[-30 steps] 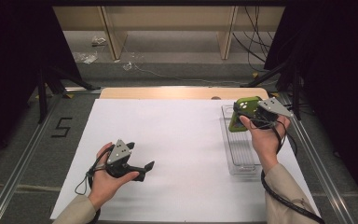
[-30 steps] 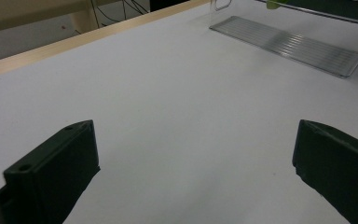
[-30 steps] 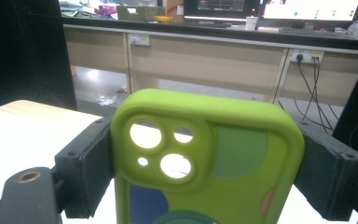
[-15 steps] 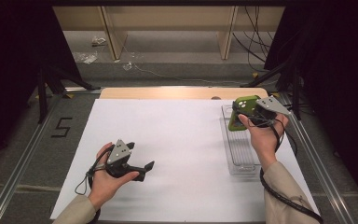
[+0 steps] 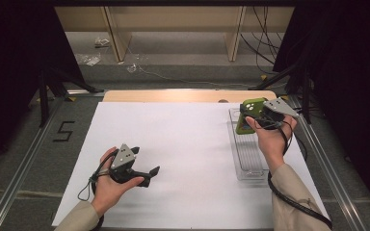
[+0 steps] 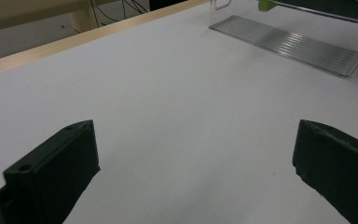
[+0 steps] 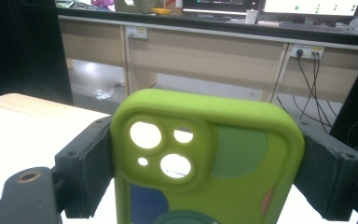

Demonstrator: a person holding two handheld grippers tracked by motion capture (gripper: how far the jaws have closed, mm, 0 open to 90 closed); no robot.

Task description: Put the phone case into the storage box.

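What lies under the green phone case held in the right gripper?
In the high view the green phone case hangs in the right gripper over the far end of the clear tray. The tray's floor beneath the case is covered.

Beige sleeves; black grippers, grey triangular plates, black cables

A lab recording bay: a white-covered desk between black curtains, loose cables, wall sockets and monitors behind.
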